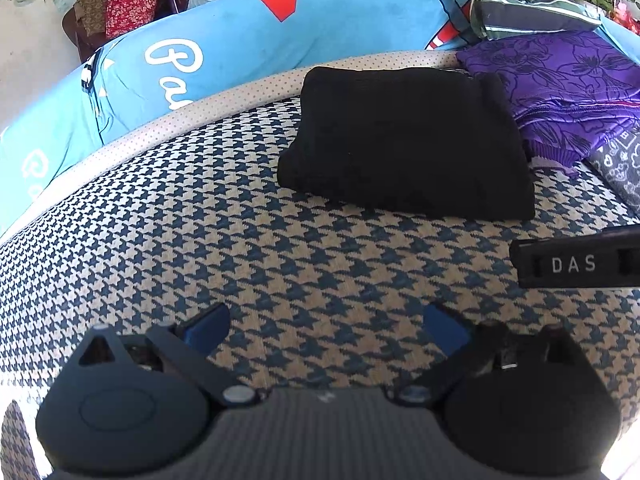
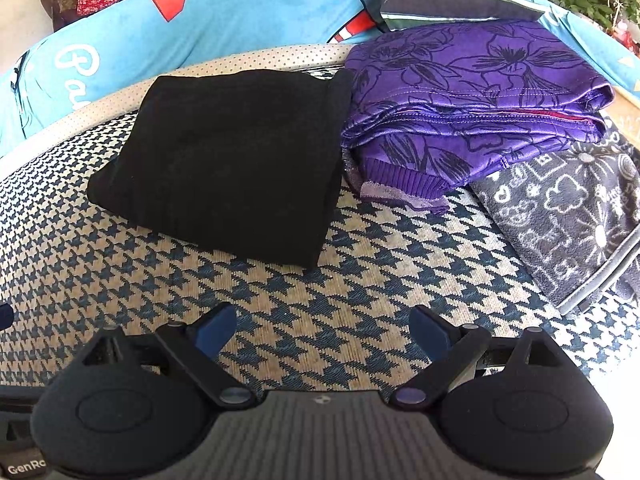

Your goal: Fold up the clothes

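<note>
The black garment [image 2: 224,160] lies folded into a thick, roughly rectangular bundle on the houndstooth bedspread [image 2: 320,312], ahead of both grippers and toward the far side of the bed. In the right wrist view its long axis runs from the near right corner up toward the far left, so it sits skewed to the bed's edge; its folded near edge faces the cameras. The fabric is so dark that seams, layers and any collar or sleeve cannot be made out, and what kind of garment it is stays unclear. Its right edge touches a folded purple floral garment [image 2: 472,108], whose ribbed hem hangs out at the near side. Beside that, a dark grey printed cloth [image 2: 568,216] is cut off by the frame's right edge. Behind the clothes lie a blue pillow with white lettering [image 1: 192,60] and a striped cushion [image 1: 524,4]. The left gripper [image 1: 326,326] has its blue-tipped fingers spread wide and holds nothing; the right gripper [image 2: 322,330] is likewise spread and empty. Between the grippers and the black bundle a broad stretch of bare bedspread lies open. In the left wrist view part of the right gripper's body, marked "DAS", juts in from the right.
</note>
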